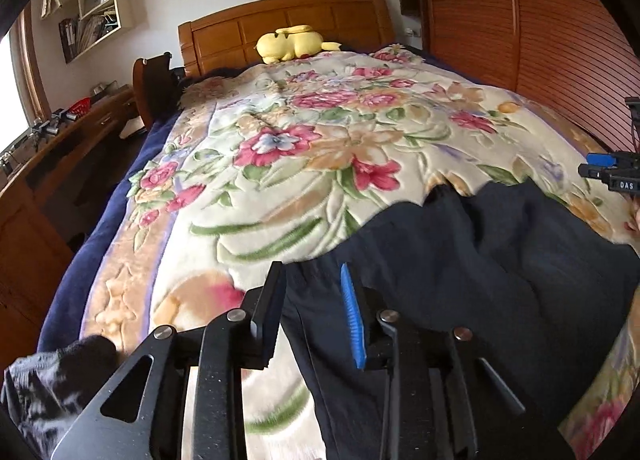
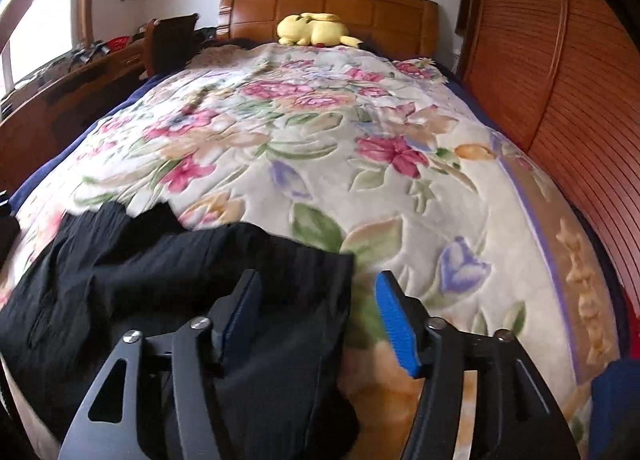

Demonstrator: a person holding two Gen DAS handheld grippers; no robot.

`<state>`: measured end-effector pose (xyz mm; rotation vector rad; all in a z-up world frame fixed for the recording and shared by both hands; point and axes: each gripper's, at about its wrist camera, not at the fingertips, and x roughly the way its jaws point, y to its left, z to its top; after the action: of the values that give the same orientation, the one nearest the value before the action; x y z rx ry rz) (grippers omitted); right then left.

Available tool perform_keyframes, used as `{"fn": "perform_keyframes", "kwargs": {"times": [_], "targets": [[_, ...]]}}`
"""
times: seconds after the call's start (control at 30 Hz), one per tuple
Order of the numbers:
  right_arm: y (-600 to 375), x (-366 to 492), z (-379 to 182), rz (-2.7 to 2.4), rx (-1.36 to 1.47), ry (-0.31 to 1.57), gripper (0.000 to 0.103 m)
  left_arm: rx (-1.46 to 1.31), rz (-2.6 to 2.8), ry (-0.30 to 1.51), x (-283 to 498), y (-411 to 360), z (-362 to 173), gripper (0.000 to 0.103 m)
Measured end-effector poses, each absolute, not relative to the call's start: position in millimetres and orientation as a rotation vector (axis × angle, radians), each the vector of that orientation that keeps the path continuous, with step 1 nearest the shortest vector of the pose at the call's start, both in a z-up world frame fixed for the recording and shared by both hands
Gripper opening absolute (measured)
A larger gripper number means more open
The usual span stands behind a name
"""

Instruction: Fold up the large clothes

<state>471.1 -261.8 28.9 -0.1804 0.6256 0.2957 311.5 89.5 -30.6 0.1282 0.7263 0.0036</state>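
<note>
- Dark garment [image 1: 460,260]: a large black piece of clothing lying rumpled on the near part of the bed, spread over the floral blanket [image 1: 320,148]; in the right wrist view its cloth [image 2: 180,272] fills the lower left.
- Left gripper [image 1: 310,280]: fingers parted with a narrow gap; the garment's left edge lies below and between them, and the pads do not press on it.
- Right gripper [image 2: 316,288]: fingers standing wide apart; the garment's right edge sits under the left finger, the blue-padded right finger [image 2: 396,324] over bare blanket. Nothing is clamped.
- The right gripper also shows at the right edge of the left wrist view [image 1: 612,172].
- Yellow plush toy [image 2: 314,30]: lying at the far end of the bed against the wooden headboard [image 2: 332,4].
- Wooden wardrobe [image 2: 560,72]: slatted doors along the bed's right side.
- Second dark, crumpled cloth [image 1: 56,380]: at the near left corner of the bed, apart from the garment.
</note>
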Motion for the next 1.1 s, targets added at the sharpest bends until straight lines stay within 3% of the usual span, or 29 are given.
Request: {"fn": "perform_keyframes", "kwargs": {"times": [0.33, 0.43, 0.8, 1.1], "targets": [[-282.1, 373.1, -25.8, 0.415, -0.244, 0.68, 0.064, 0.101, -0.066, 0.758, 246.5, 82.0, -57.0, 0.03], [-295.8, 351.9, -31.2, 0.418, -0.257, 0.673, 0.071, 0.073, -0.096, 0.775, 226.2, 77.9, -68.4, 0.03], [-317.6, 344.6, -50.6, 0.38, -0.194, 0.715, 0.085, 0.069, -0.097, 0.793, 182.0, 69.8, -95.9, 0.031], [-318.9, 351.8, -79.9, 0.387, -0.111, 0.739, 0.086, 0.07, -0.066, 0.799, 173.7, 73.3, -110.0, 0.031]]}}
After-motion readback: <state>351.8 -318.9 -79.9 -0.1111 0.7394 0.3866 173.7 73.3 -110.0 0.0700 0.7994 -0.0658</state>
